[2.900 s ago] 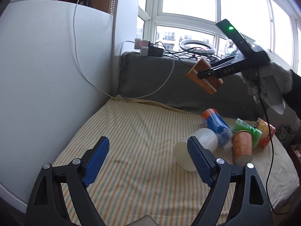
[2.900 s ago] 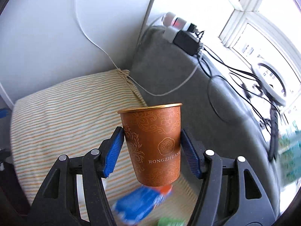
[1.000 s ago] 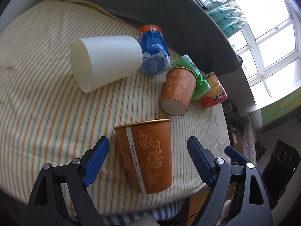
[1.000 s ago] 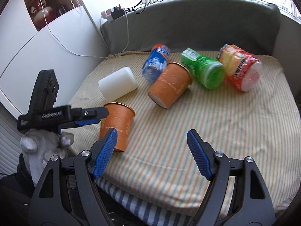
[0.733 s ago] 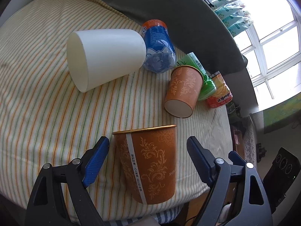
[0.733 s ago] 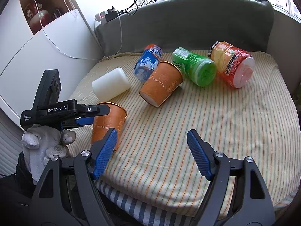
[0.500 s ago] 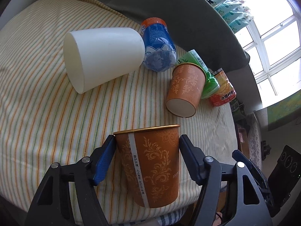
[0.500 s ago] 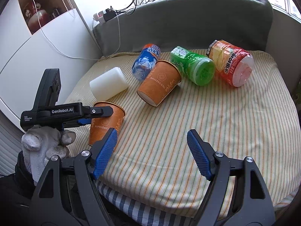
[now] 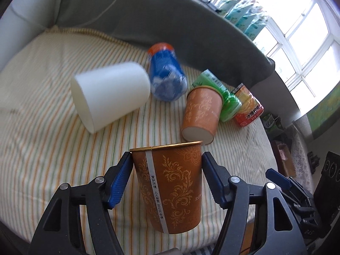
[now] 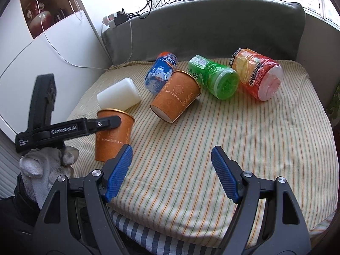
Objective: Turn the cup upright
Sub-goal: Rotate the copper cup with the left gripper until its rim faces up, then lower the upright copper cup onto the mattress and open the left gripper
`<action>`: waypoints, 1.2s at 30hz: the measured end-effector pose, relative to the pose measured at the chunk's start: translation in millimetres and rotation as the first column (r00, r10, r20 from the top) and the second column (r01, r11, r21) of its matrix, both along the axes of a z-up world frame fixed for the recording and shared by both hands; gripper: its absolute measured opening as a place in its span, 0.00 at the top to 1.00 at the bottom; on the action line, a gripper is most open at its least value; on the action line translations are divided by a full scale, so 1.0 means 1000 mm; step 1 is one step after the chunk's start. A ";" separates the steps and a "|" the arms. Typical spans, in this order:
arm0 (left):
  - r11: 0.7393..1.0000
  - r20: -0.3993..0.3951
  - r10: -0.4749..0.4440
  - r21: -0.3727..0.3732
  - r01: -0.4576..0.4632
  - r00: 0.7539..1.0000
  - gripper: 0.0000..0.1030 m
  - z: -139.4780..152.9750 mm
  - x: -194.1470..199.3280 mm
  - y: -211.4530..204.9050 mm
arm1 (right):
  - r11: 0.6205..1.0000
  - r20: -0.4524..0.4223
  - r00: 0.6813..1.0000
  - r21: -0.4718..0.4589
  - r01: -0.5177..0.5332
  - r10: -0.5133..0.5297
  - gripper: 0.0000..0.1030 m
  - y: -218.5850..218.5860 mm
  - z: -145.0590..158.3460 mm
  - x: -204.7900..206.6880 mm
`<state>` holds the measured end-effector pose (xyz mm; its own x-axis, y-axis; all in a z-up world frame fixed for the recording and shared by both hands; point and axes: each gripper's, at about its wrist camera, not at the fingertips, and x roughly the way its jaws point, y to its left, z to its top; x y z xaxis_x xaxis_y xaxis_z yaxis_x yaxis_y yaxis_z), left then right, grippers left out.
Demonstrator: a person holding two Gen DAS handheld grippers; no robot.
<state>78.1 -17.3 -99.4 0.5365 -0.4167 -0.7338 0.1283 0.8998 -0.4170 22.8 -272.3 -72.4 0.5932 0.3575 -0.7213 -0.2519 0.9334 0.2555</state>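
Note:
An orange paper cup with gold rim (image 9: 172,187) stands upright near the front left of the striped cushion; it also shows in the right wrist view (image 10: 112,136). My left gripper (image 9: 166,180) is shut on it, blue pads on both sides. A second orange cup (image 9: 201,114) (image 10: 176,95) lies on its side mid-cushion. A white cup (image 9: 110,93) (image 10: 119,94) lies on its side at the left. My right gripper (image 10: 172,174) is open and empty above the cushion's front edge.
A blue bottle (image 10: 161,72), a green bottle (image 10: 214,77) and a red-orange bottle (image 10: 257,73) lie behind the cups. A grey backrest (image 10: 212,25) borders the striped cushion (image 10: 233,138). A white cabinet (image 10: 31,53) with cables stands at the left.
My left gripper's jaws closed onto the upright orange cup. The right gripper stayed open and drew back slightly.

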 end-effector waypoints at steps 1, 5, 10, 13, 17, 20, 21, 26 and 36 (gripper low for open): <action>1.000 0.016 0.000 0.014 -0.001 1.000 0.36 0.002 0.000 -0.002 | 1.000 -0.001 1.000 -0.001 0.001 -0.001 0.23 0.000 -0.001 0.000; 0.996 0.107 -0.003 0.084 -0.006 0.994 0.36 0.008 0.001 -0.010 | 1.000 -0.008 1.000 0.002 0.005 -0.005 0.23 -0.001 -0.003 0.002; 0.986 0.212 -0.013 0.166 -0.023 0.977 0.36 0.009 0.003 -0.018 | 1.000 -0.011 1.000 -0.002 0.016 -0.016 0.23 -0.002 -0.005 0.002; 0.983 0.236 -0.014 0.181 -0.030 0.972 0.36 0.005 0.006 -0.020 | 1.000 -0.017 1.000 -0.002 0.023 -0.023 0.23 -0.004 -0.007 0.001; 0.976 0.281 -0.034 0.218 -0.030 0.959 0.36 0.001 0.000 -0.025 | 0.999 -0.020 0.999 -0.004 0.036 -0.036 0.23 -0.006 -0.009 0.001; 0.969 0.303 -0.055 0.244 -0.022 0.951 0.36 -0.005 -0.008 -0.029 | 0.999 -0.020 0.999 -0.001 0.048 -0.048 0.23 -0.008 -0.008 0.001; 0.968 0.313 -0.059 0.248 -0.022 0.948 0.36 -0.004 -0.012 -0.029 | 0.999 -0.018 0.999 -0.001 0.050 -0.050 0.23 -0.008 -0.008 0.001; 0.971 0.330 -0.071 0.241 -0.012 0.941 0.36 -0.002 -0.023 -0.027 | 0.999 -0.003 0.999 -0.001 0.054 -0.054 0.23 -0.008 -0.004 -0.001; 0.970 0.299 -0.116 0.239 0.044 0.947 0.36 -0.003 -0.054 -0.024 | 0.999 0.021 0.999 -0.002 0.041 -0.041 0.23 0.000 0.001 -0.007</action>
<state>24.1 -41.8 -102.3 0.7230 -0.3100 -0.6174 0.2934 0.9468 -0.1318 15.8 -272.7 -71.4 0.6224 0.3304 -0.7095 -0.2186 0.9438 0.2478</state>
